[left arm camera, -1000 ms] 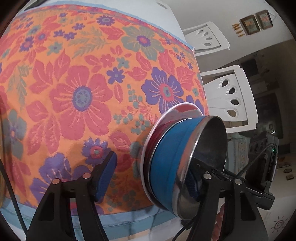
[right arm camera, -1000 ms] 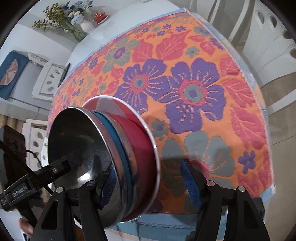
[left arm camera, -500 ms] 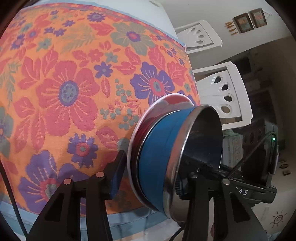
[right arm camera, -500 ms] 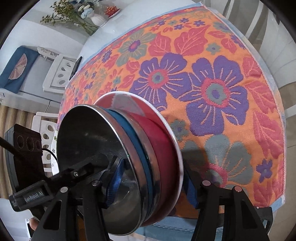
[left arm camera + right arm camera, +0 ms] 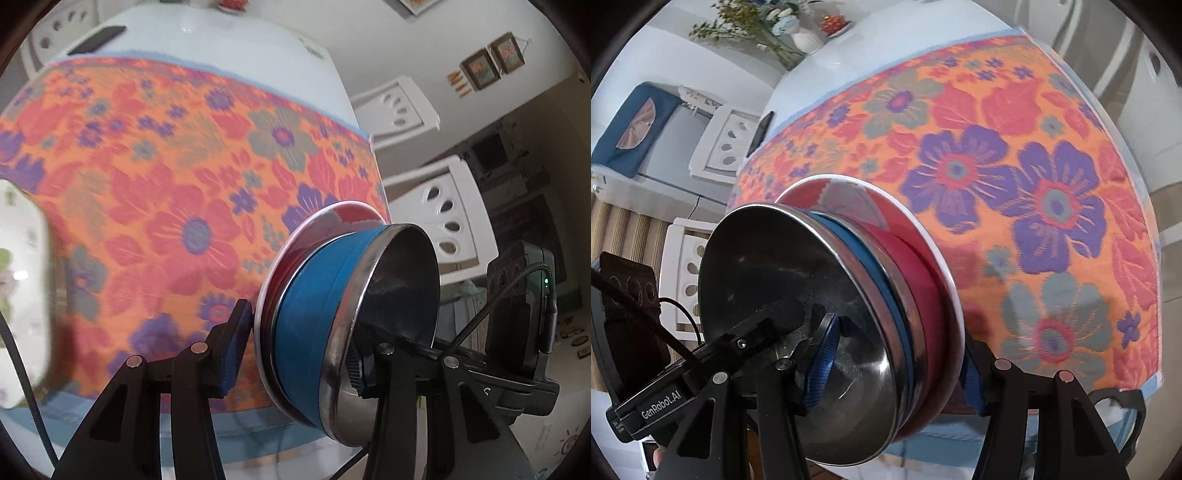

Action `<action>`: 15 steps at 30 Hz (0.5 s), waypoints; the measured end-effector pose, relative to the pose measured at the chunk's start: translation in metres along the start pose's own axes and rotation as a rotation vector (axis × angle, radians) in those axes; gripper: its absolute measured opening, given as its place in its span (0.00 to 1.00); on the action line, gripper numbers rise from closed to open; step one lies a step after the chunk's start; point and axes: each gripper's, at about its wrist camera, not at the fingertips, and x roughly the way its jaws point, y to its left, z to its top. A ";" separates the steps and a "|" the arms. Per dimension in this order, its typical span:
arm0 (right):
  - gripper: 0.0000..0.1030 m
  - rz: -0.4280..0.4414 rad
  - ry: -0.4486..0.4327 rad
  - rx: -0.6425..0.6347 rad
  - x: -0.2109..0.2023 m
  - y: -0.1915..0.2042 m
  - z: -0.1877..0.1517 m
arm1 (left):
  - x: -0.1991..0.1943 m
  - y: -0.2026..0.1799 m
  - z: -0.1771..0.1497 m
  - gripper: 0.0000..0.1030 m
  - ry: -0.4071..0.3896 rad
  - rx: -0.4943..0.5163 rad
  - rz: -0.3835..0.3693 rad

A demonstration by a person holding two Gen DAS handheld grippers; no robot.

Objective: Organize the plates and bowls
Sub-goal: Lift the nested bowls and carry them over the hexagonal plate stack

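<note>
A stack of a steel bowl point(image 5: 399, 295) nested in a blue bowl point(image 5: 314, 325) and a red bowl on a white-rimmed red plate point(image 5: 325, 218) is held tilted on edge between both grippers. My left gripper point(image 5: 295, 354) is shut on the stack, one finger inside the steel bowl, one behind the plate. My right gripper point(image 5: 894, 365) is shut on the same stack: steel bowl point(image 5: 783, 295), blue bowl point(image 5: 871, 266), red bowl point(image 5: 916, 280), plate point(image 5: 923, 221). A white dish point(image 5: 22, 288) shows blurred at the left edge.
The table carries an orange floral cloth point(image 5: 155, 192) point(image 5: 1034, 166). White chairs point(image 5: 450, 221) stand beside the table. A vase of flowers point(image 5: 798, 33) and a dark phone point(image 5: 761, 133) sit at the far end.
Both grippers closed onto the bowl-and-plate stack and lifted it. The views pulled back from the cloth; the white dish came into the left wrist view.
</note>
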 end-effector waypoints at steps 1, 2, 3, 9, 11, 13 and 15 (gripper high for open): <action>0.56 0.003 -0.004 -0.008 -0.001 0.010 0.000 | -0.014 0.006 0.003 0.41 -0.020 -0.005 0.006; 0.56 0.006 -0.006 -0.017 -0.001 0.022 0.001 | -0.023 0.011 0.005 0.41 -0.032 -0.010 0.012; 0.56 0.009 -0.007 -0.024 -0.001 0.032 0.002 | -0.036 0.018 0.008 0.41 -0.049 -0.017 0.019; 0.56 0.029 -0.011 -0.077 0.016 0.117 0.000 | -0.096 0.070 0.018 0.41 -0.104 -0.025 0.062; 0.56 0.036 -0.009 -0.079 0.028 0.145 -0.002 | -0.117 0.096 0.020 0.41 -0.113 -0.030 0.081; 0.56 0.048 0.007 -0.082 0.046 0.173 -0.006 | -0.131 0.122 0.021 0.41 -0.114 -0.036 0.099; 0.56 0.053 0.025 -0.083 0.064 0.196 -0.010 | -0.142 0.150 0.021 0.41 -0.107 -0.051 0.105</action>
